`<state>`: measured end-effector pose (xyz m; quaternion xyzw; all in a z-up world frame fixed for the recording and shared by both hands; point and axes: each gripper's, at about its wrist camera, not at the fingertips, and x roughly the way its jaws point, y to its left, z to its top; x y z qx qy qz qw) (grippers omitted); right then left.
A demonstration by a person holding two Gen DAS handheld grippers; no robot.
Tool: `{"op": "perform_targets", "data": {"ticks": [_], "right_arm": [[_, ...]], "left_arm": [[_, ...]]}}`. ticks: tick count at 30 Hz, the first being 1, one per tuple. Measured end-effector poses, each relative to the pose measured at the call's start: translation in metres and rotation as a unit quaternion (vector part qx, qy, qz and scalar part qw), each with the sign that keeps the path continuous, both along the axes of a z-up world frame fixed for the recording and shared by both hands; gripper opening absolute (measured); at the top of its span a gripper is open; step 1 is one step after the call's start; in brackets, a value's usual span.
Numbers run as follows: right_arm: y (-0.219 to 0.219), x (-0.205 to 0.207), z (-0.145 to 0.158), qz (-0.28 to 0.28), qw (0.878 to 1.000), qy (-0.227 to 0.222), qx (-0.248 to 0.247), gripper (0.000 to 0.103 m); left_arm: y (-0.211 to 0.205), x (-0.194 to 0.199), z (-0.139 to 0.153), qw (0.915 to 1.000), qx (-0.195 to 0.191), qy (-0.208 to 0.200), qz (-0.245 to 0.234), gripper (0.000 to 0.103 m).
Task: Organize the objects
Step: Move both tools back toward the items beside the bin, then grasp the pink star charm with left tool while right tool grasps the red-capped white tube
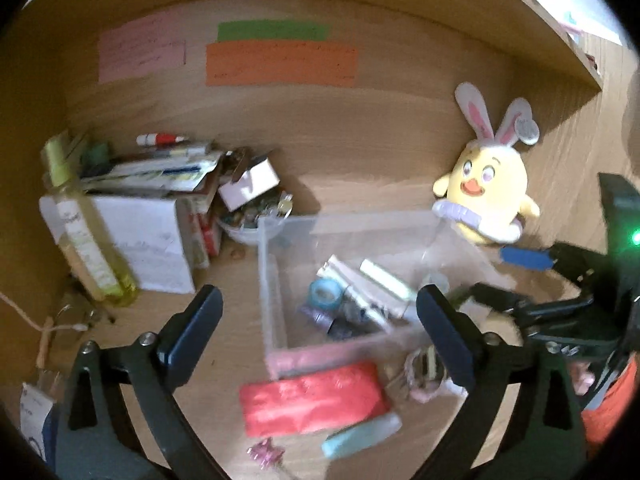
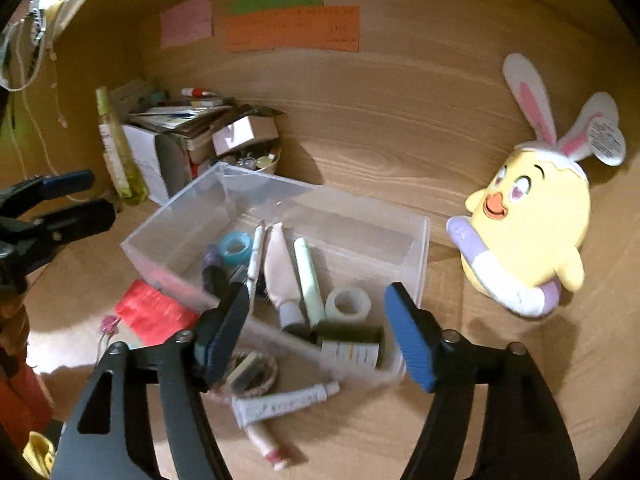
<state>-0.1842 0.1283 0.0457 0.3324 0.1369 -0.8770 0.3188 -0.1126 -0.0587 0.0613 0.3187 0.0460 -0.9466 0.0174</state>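
Observation:
A clear plastic box (image 1: 280,280) (image 2: 172,216) sits on the wooden desk and holds tape rolls, tubes and pens. My left gripper (image 1: 320,324) is open and empty, hovering over the box's near-left corner. My right gripper (image 2: 316,328) is open and empty over the box's near edge; it shows at the right of the left wrist view (image 1: 532,280). A red pouch (image 1: 312,400) (image 2: 152,312), a white tube (image 2: 280,402) and a small pink tube (image 2: 266,442) lie on the desk in front of the box.
A yellow bunny-eared plush (image 1: 484,196) (image 2: 528,232) leans on the back wall at right. A white carton with papers (image 1: 148,232), a yellow bottle (image 1: 88,240) and a bowl of small items (image 1: 256,216) stand at left. Colored notes (image 1: 280,60) stick on the wall.

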Motion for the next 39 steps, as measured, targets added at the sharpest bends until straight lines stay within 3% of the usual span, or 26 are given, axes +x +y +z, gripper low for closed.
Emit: {"op": "perform_targets", "data": {"ticks": [7, 13, 18, 23, 25, 26, 29, 35, 39], "right_arm": [[0.019, 0.027, -0.013, 0.003, 1.000, -0.013, -0.006, 0.076], [0.026, 0.044, -0.050, 0.006, 0.999, -0.043, 0.011, 0.076], [0.022, 0.051, -0.081, 0.016, 0.997, -0.067, 0.038, 0.074], [0.009, 0.052, -0.096, 0.039, 0.994, -0.088, 0.058, 0.043], [0.005, 0.052, -0.097, 0.039, 0.994, -0.080, 0.065, 0.034], [0.004, 0.051, -0.097, 0.042, 0.994, -0.083, 0.063, 0.028], [0.003, 0.052, -0.096, 0.047, 0.994, -0.085, 0.059, 0.020], [0.011, 0.071, -0.096, 0.046, 0.994, -0.064, 0.069, 0.014], [0.021, 0.080, -0.095, 0.038, 0.995, -0.064, 0.066, 0.014]], "left_arm": [[-0.011, 0.029, -0.037, 0.9987, -0.013, -0.047, 0.015, 0.099], [-0.017, 0.044, -0.078, 0.9947, 0.005, -0.100, 0.021, 0.099], [-0.016, 0.058, -0.097, 0.9928, -0.011, -0.116, 0.028, 0.099], [-0.025, 0.064, -0.107, 0.9915, 0.005, -0.124, 0.040, 0.097], [-0.028, 0.064, -0.111, 0.9906, 0.011, -0.130, 0.042, 0.082], [-0.029, 0.063, -0.112, 0.9901, 0.014, -0.134, 0.041, 0.078], [-0.030, 0.061, -0.115, 0.9895, 0.017, -0.138, 0.039, 0.067], [-0.026, 0.059, -0.117, 0.9904, -0.002, -0.133, 0.039, 0.047], [-0.030, 0.058, -0.117, 0.9906, 0.005, -0.128, 0.050, 0.027]]}}
